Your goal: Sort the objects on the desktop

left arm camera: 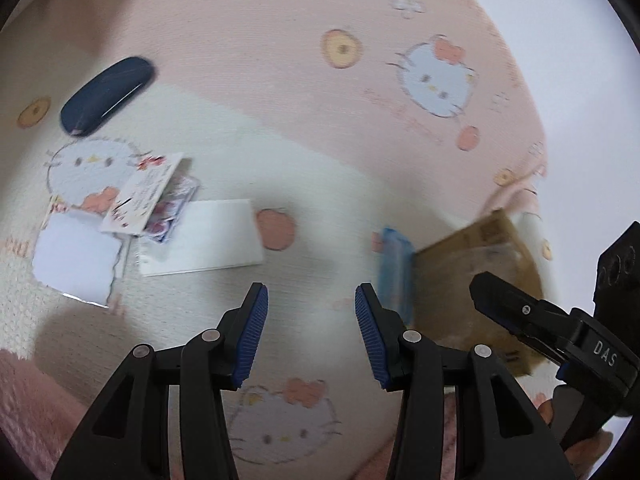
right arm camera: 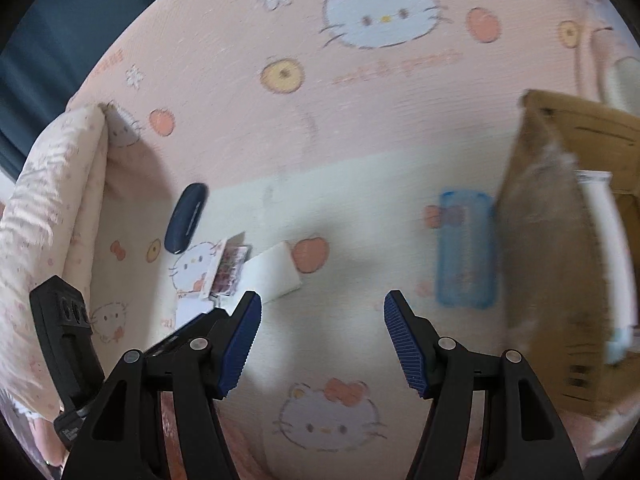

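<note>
While both spread wide, left tool (left arm camera: 311, 334) and right tool (right arm camera: 322, 344) hover empty.

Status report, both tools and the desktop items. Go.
Left tool open, empty. Right tool open, empty. Blue translucent plastic case beside brown cardboard box. Path unobstructed.

Open blanket (right arm camera: 340, 208) is seen ahead of both grippers. Left side is blocked by cards (left arm camera: 140, 196), white paper (left arm camera: 200, 236) and dark case (left arm camera: 106, 96). Right side is blocked by blue case (right arm camera: 466, 248) touching cardboard box (right arm camera: 560, 260).
</note>
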{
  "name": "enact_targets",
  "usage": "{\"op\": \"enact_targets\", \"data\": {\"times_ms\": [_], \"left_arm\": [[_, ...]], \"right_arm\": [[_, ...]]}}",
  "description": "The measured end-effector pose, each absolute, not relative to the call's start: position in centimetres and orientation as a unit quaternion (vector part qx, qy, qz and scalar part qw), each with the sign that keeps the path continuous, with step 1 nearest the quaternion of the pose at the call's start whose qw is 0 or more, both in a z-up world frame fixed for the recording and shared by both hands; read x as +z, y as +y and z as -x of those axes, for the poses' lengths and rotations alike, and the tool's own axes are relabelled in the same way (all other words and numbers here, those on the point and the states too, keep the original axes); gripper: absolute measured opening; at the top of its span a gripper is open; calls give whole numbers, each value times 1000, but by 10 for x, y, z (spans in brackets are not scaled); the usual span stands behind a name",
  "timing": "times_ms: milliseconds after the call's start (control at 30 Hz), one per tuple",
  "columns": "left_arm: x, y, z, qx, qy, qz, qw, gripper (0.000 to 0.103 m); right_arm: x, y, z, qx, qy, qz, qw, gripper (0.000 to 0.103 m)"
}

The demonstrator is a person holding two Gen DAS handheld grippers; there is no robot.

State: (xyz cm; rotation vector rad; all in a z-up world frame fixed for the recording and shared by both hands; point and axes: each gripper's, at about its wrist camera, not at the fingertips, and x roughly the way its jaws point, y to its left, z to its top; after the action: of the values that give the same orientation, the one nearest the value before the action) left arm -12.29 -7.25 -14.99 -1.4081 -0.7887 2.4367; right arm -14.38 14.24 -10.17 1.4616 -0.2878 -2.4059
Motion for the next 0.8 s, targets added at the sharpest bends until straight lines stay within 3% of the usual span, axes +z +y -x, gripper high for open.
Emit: {"op": "enact_targets", "data": {"times_ms": [500, 800], "left_arm": [[-231, -110, 144, 797, -365, 481, 11, 50], [-226, -117, 148, 832, -320, 452, -29, 50]], "right_arm": [[-187, 108, 184, -837, -142, -482, 218, 62], [-234, 76, 200, -815, -125, -514, 238, 62]]}}
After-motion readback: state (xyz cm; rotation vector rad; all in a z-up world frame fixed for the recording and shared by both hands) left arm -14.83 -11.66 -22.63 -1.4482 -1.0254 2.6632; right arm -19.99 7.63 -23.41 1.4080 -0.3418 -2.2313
